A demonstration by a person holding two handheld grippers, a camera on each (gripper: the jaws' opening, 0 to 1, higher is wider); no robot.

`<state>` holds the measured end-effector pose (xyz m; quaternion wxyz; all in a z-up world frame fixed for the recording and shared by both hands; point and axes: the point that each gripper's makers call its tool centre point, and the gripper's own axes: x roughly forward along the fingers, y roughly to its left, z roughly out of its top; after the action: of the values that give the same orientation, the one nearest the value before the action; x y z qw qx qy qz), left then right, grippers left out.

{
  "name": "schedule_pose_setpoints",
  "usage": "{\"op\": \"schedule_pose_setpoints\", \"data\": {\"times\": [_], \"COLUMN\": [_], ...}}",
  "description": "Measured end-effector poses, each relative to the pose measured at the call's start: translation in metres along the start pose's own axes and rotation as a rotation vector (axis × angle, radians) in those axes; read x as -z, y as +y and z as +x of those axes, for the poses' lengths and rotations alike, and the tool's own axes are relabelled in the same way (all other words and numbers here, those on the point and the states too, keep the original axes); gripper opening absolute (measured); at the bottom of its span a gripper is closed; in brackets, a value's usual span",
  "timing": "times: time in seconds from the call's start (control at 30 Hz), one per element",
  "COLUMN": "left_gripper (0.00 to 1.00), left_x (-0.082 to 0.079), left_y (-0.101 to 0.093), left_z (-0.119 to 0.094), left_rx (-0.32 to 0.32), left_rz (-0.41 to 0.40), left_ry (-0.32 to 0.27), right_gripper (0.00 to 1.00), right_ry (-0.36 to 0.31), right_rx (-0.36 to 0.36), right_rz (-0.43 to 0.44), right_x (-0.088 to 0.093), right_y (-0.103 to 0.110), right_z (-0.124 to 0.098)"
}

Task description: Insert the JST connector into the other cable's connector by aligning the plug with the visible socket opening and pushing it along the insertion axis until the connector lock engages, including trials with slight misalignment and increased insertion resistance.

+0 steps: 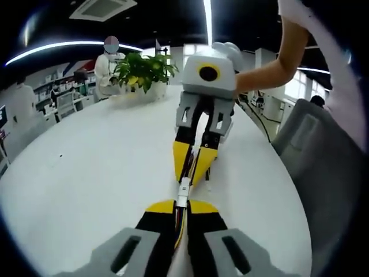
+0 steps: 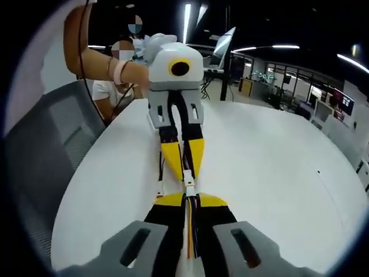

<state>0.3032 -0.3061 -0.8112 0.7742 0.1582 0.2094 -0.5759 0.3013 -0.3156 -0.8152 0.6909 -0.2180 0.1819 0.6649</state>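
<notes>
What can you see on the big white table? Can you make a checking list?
Surface: white table, mostly bare.
Job's things: two small white connectors meeting tip to tip between the grippers; lock cannot be told.
Clutter: potted plant at the far edge.
Grippers: left gripper and right gripper facing each other, each shut on its cable.
Cables: coloured wires run back between the right gripper's jaws.
Surroundings: grey chair, office desks, ceiling lights.

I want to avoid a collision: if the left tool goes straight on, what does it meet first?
Most likely the right tool facing it: the white plugs between them already look touching or joined, though depth is unclear.
</notes>
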Motion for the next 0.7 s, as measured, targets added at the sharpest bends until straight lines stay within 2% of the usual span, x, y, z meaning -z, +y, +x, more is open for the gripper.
{"op": "schedule_pose_setpoints", "data": {"times": [0.7], "left_gripper": [0.0], "left_x": [-0.0095], "left_y": [-0.004], "left_z": [-0.0017], "left_rx": [0.024], "left_rz": [0.052], "left_ry": [-0.035], "right_gripper": [0.03], "right_ry": [-0.033], "right_rx": [-0.031], "right_rz": [0.016], "right_x": [-0.0095], "right_y": [0.0046], "right_z": [-0.0038]}}
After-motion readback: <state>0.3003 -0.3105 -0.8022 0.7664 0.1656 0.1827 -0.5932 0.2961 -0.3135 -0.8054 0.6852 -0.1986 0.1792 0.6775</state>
